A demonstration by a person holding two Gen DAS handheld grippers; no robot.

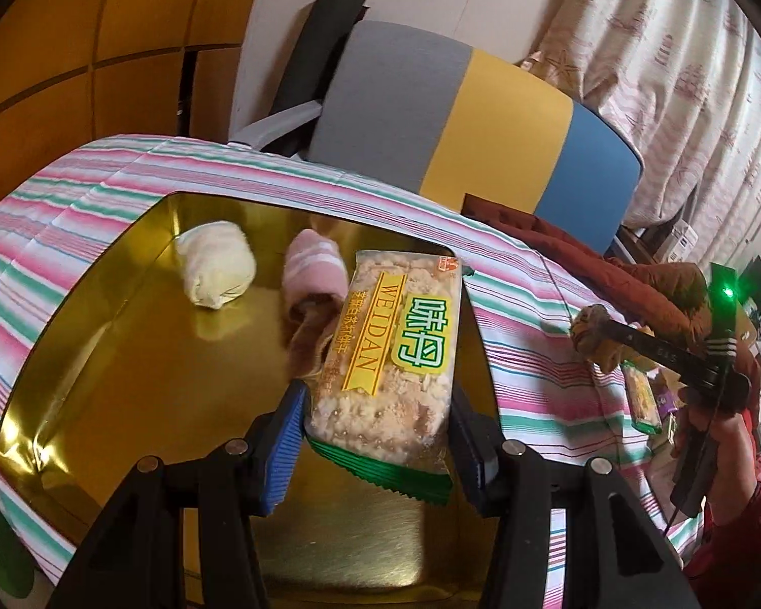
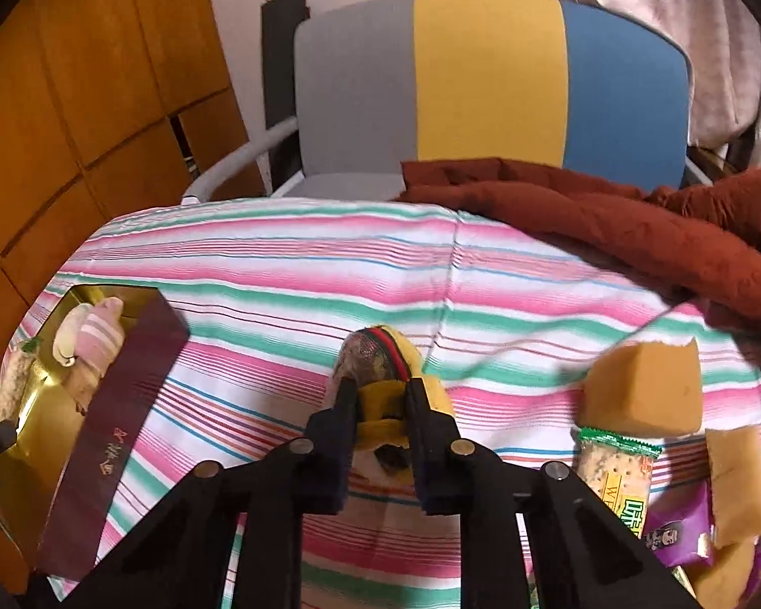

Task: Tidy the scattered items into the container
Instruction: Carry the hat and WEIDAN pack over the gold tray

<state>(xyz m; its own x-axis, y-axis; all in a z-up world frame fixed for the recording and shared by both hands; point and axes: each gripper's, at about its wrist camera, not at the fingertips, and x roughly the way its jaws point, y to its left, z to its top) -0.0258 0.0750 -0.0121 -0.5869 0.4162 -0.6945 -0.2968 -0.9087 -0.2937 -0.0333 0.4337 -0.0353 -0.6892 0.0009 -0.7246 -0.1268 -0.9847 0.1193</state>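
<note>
My left gripper [image 1: 375,401] is shut on a WEIDAN cracker packet [image 1: 395,350] and holds it over the gold-lined box [image 1: 101,355]. A cream rolled sock [image 1: 218,271] and a pink striped rolled sock [image 1: 312,274] lie inside the box. My right gripper [image 2: 378,396] is shut on a yellow rolled sock [image 2: 380,370] above the striped tablecloth; it also shows in the left wrist view [image 1: 596,337]. The box [image 2: 127,391] sits at the left in the right wrist view.
To the right lie orange sponge pieces [image 2: 644,385], another cracker packet [image 2: 614,472] and a purple snack packet [image 2: 677,522]. A rust-red jacket [image 2: 609,218] covers the far right of the table. A grey, yellow and blue chair [image 2: 487,81] stands behind.
</note>
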